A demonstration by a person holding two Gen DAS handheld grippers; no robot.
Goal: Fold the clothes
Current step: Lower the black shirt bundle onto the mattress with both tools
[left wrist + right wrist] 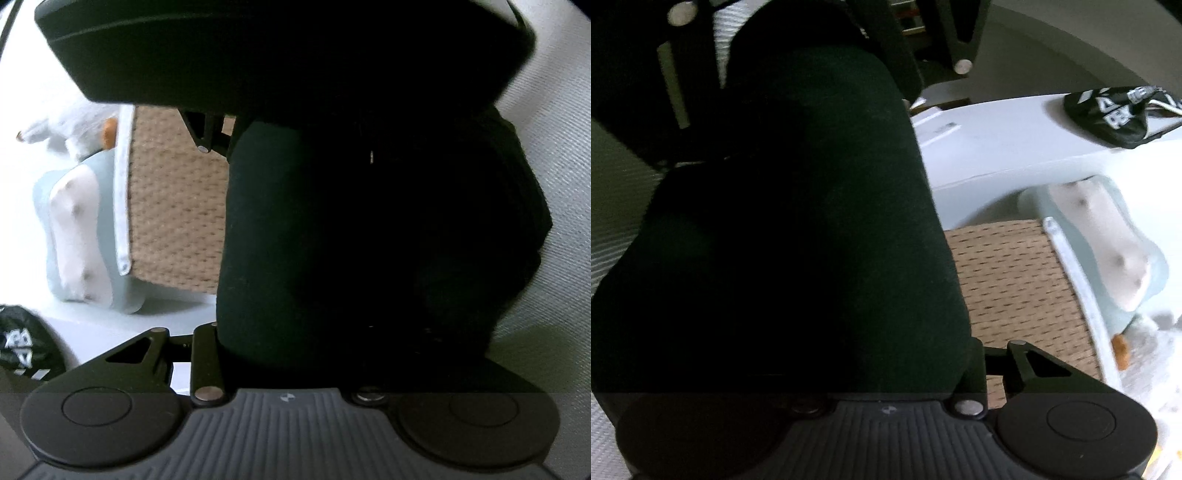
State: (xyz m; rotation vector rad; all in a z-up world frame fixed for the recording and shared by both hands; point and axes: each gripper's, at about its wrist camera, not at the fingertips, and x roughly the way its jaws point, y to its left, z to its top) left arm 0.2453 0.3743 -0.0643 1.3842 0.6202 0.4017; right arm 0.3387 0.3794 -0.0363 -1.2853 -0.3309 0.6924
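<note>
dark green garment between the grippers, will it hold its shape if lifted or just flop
Likely floppy: the dark green garment bulges in soft, rounded folds with no stiff edge. Its matte, fuzzy-looking surface suggests it won't slip easily. Bunched this thick, it probably sags wherever it is unsupported.

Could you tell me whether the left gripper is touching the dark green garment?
Touching. In the left wrist view the dark green garment fills the left gripper, bunched right against its fingers with no gap showing.

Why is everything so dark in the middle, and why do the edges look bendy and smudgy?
Left wrist view: the dark green cloth fills the lens, underexposed beside the bright table. Right wrist view: same cloth; the basket is smeared, and fisheye curves the table edge.
</note>
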